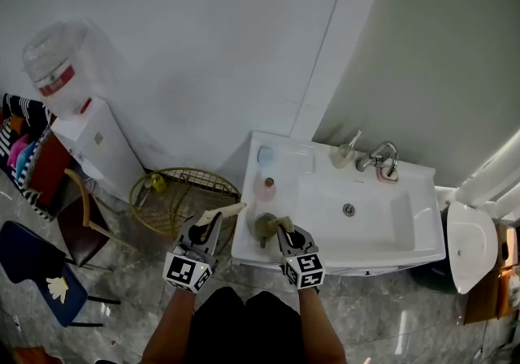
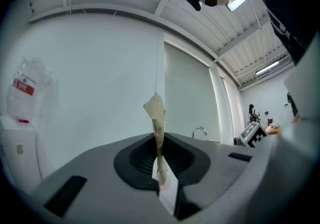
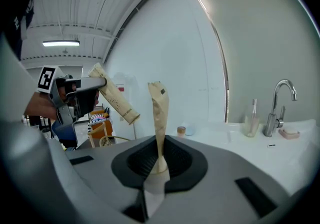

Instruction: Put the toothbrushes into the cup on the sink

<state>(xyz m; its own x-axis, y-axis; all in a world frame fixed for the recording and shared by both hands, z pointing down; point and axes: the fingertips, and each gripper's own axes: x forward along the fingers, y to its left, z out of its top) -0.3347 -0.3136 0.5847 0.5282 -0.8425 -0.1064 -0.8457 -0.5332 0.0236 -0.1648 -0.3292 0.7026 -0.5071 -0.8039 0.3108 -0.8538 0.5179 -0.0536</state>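
Note:
A beige paper-wrapped toothbrush (image 1: 225,211) sticks out of my left gripper (image 1: 213,221), which is shut on it just off the white sink's (image 1: 325,253) front left corner. My right gripper (image 1: 280,229) is shut on a second wrapped toothbrush (image 1: 266,226) above the sink's front left rim. In the left gripper view the wrapper (image 2: 158,130) stands upright between the jaws. The right gripper view shows its wrapper (image 3: 159,118) upright, with the left gripper (image 3: 75,93) and its packet (image 3: 116,102) to the left. A clear cup (image 1: 342,157) (image 3: 251,126) holding a toothbrush stands beside the faucet (image 1: 382,155).
A small pink bottle (image 1: 267,186) and a blue item (image 1: 266,154) sit on the sink's left ledge, a pink soap dish (image 3: 288,133) by the faucet. A wire basket (image 1: 183,192), water dispenser (image 1: 93,131) and chairs (image 1: 81,228) stand to the left, a white fixture (image 1: 467,244) to the right.

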